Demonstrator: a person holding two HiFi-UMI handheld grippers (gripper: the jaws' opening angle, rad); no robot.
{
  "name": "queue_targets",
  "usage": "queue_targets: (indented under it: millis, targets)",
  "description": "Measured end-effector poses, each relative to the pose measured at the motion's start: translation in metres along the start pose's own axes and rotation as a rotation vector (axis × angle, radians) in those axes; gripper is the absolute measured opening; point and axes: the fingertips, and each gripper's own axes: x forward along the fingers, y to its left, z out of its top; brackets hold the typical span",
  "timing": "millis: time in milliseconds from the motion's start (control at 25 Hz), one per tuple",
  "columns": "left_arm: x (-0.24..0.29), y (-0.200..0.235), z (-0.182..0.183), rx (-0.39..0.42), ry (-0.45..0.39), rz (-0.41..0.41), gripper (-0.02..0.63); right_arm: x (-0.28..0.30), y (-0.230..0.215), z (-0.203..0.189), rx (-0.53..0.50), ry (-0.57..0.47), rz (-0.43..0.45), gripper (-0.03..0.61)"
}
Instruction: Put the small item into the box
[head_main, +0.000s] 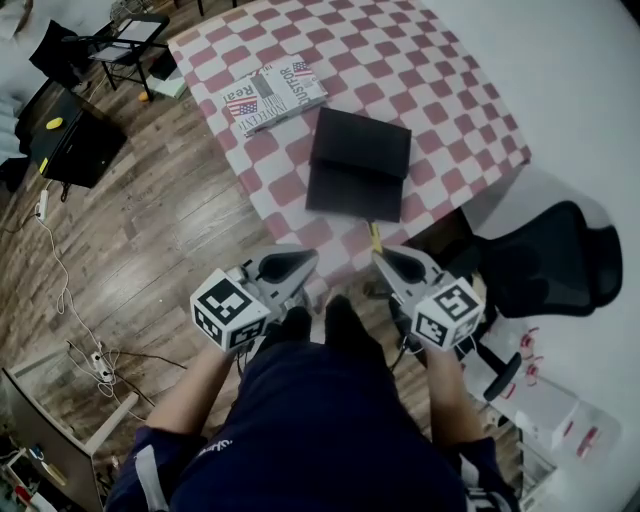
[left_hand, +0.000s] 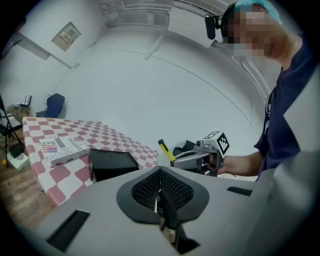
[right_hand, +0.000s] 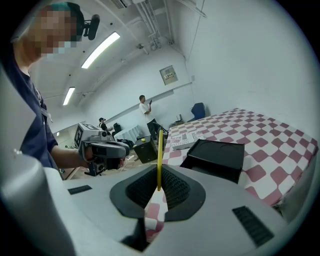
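The pen (right_hand: 159, 159), a thin yellow one with a dark tip, is clamped between the jaws of the right gripper (head_main: 398, 264). It stands out past the jaw tips, with its long axis running on forward along that gripper's own line. The black box (head_main: 358, 163) lies ahead of this gripper on the checked table (head_main: 440, 90), apart from the pen and, in the right gripper view, a little to the right of it. My reading is that the coming move is a short carry forward and slightly right, then a tilt so the pen lies flat inside. Whether the box stands open I cannot tell. The left gripper (head_main: 288, 266) has its jaws together on nothing and sits level with the right one. It is about as near the box but has no part in the carry.
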Motion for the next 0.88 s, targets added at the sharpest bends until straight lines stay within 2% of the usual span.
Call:
queue_targets:
  millis: [240, 520, 880]
  targets:
    - [0.016, 0.020, 0.003, -0.029, 0.024, 0.029, 0.032, 0.021, -0.023, 0.002, -0.042, 0.043, 0.023, 0.037]
    - [0.043, 0.036, -0.001, -0.026, 0.066, 0.079, 0.032, 0.045, -0.060, -0.003, -0.129, 0.120, 0.045, 0.037]
    - [0.062, 0.053, -0.003, -0.083, 0.072, 0.162, 0.032, 0.087, -0.108, -0.024, -0.239, 0.276, 0.084, 0.037]
